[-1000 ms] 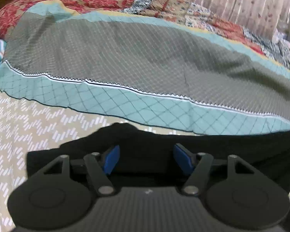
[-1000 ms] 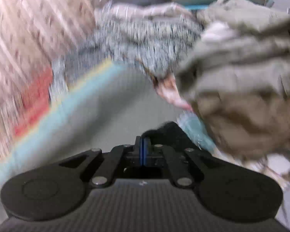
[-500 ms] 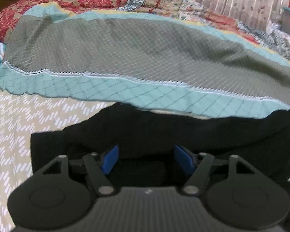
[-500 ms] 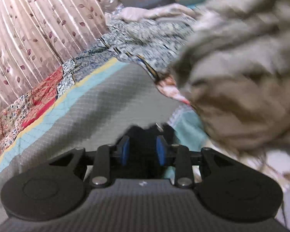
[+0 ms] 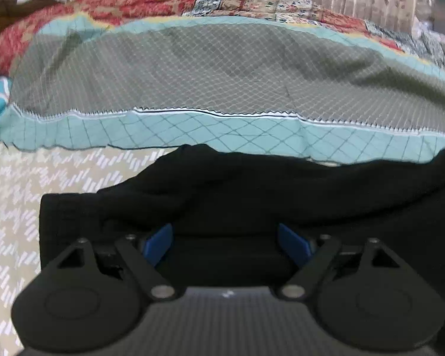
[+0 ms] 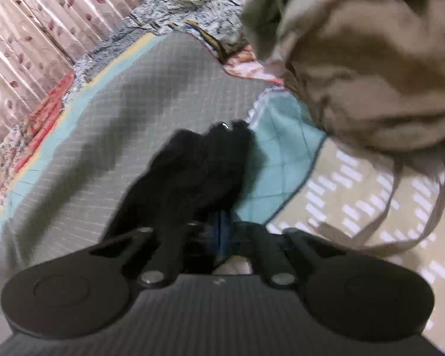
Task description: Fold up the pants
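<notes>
The black pants lie crumpled across the bed's near side, and their left edge rests on the patterned beige sheet. My left gripper hovers low over them. Its jaws are opening, the blue pads stand wide apart, and black cloth lies between them without being pinched. In the right wrist view a bunched end of the pants rises straight out of my right gripper. Its blue pads are pressed together on that cloth.
A grey quilt with a teal border lies just beyond the pants, with a red patchwork spread behind it. A heap of tan clothing with dangling cords sits to the right. Pleated floral curtains close off the back.
The left gripper sank toward the pants and its jaws spread wider. The right gripper came down, opened around the black cloth half a second ago, and has shut on it again.
</notes>
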